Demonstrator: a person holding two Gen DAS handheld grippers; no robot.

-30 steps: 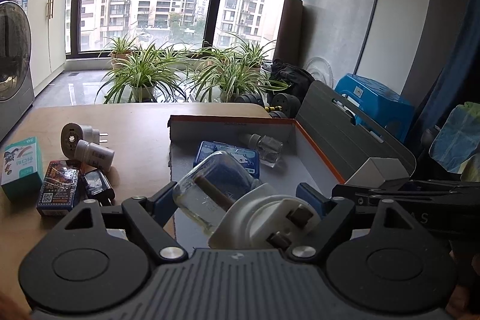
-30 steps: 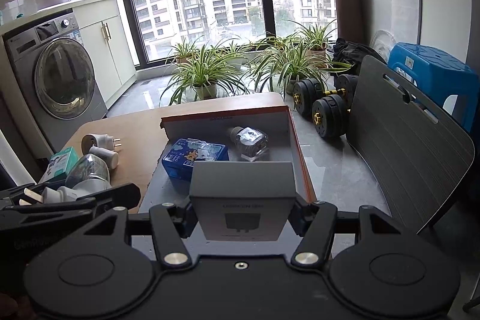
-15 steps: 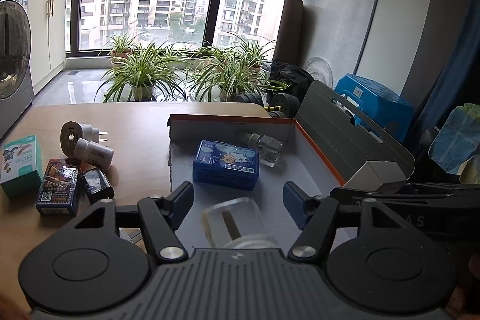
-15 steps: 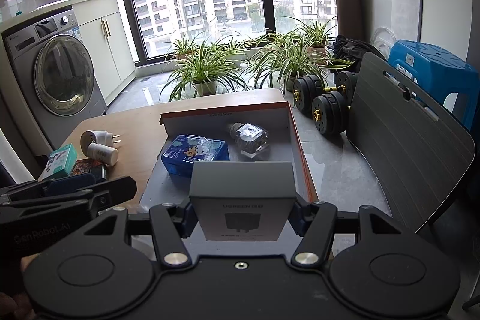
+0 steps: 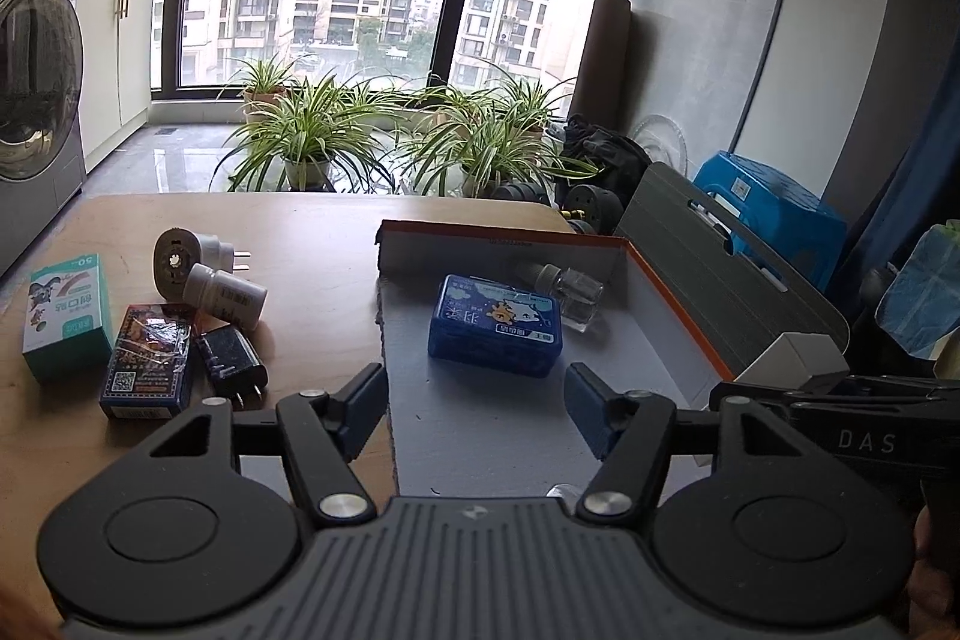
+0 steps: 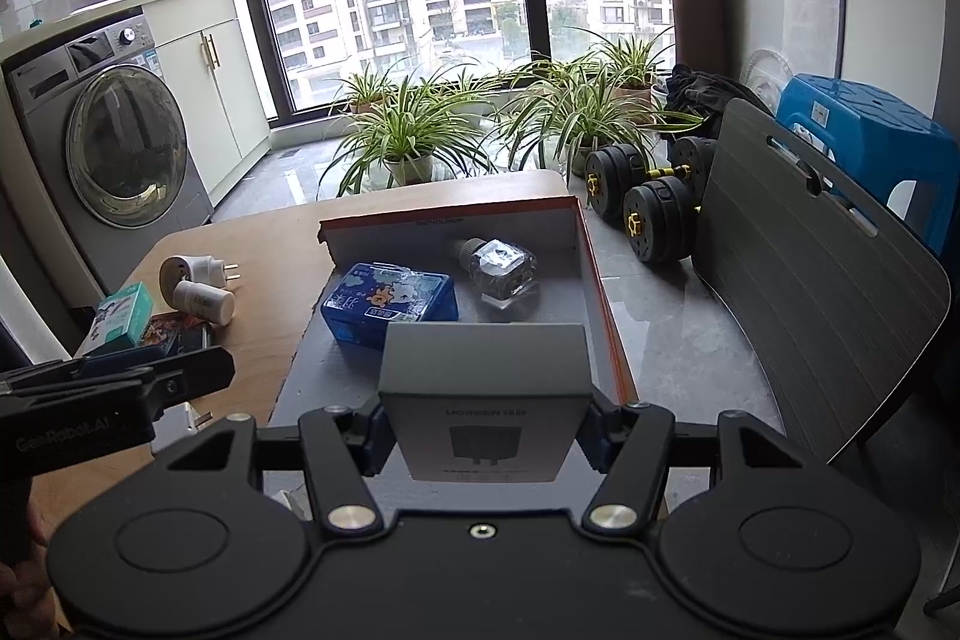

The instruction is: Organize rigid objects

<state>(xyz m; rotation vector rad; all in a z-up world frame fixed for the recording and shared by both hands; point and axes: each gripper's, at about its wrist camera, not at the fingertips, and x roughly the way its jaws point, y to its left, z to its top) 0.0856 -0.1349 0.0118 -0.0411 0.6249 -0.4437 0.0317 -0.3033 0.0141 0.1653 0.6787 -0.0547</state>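
Note:
My left gripper (image 5: 474,406) is open and holds nothing, hovering over the near end of the shallow orange-rimmed cardboard box (image 5: 660,292). A sliver of clear glass (image 5: 561,491) shows just under its body. In the box lie a blue packet (image 5: 495,334) and a small glass bottle (image 5: 570,289). My right gripper (image 6: 486,436) is shut on a grey-white charger carton (image 6: 483,388), held above the same box (image 6: 591,280) near its right wall. The blue packet (image 6: 390,304) and the bottle (image 6: 501,268) lie beyond it.
On the wooden table left of the box are a round white plug adapter (image 5: 180,253), a white pill bottle (image 5: 225,295), a green-white carton (image 5: 63,316), a dark card pack (image 5: 150,370) and a black charger (image 5: 231,361). A grey chair back (image 6: 810,292) stands right.
A glass jar with a white plug stood between the left jaws; it has dropped below them, almost out of sight. The left jaws narrowed. The right gripper and its carton stayed put.

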